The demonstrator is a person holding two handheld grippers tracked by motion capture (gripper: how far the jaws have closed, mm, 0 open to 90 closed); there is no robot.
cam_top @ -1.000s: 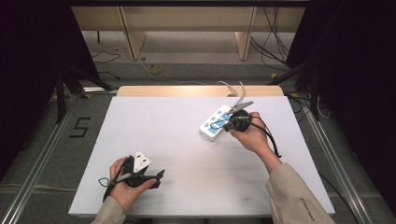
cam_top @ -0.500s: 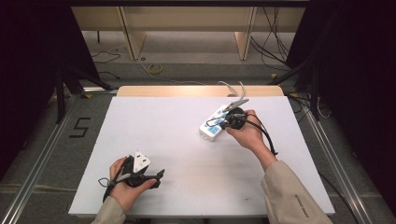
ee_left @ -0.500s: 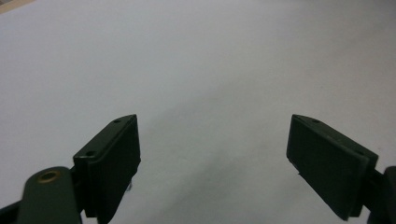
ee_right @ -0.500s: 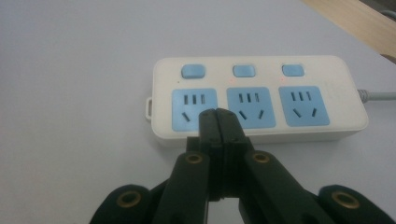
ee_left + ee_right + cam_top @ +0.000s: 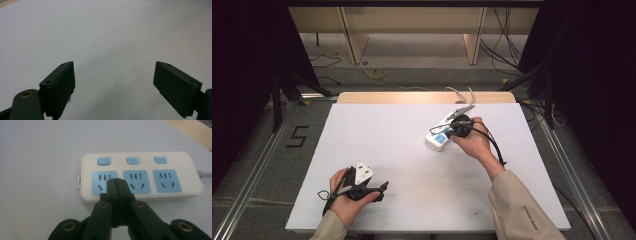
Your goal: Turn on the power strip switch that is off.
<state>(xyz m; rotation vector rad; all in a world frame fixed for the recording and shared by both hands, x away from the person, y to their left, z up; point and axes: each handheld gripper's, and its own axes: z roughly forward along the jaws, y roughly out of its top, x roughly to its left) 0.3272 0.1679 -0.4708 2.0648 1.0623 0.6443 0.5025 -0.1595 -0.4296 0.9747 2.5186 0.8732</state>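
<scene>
A white power strip (image 5: 437, 139) with three blue sockets and three blue switches lies right of the table's middle. My right gripper (image 5: 449, 131) is shut, with nothing between its jaws. In the right gripper view its tips (image 5: 116, 181) sit over the power strip (image 5: 175, 192), between the left and middle sockets and short of the left switch (image 5: 104, 161). Small red lights glow under the middle switch (image 5: 132, 160) and the right switch (image 5: 160, 160). My left gripper (image 5: 381, 189) rests at the near left of the table. Its jaws stand wide open (image 5: 113, 65) over bare white tabletop.
The strip's white cable (image 5: 463, 95) runs off over the table's far wooden edge (image 5: 422, 97). The white tabletop (image 5: 377, 135) stretches between the two hands. Cables lie on the floor beyond, and a "5" mark (image 5: 297, 136) is on the floor at left.
My right gripper has shifted a little to the left over the power strip, still shut. The left hand and its gripper have not moved.
</scene>
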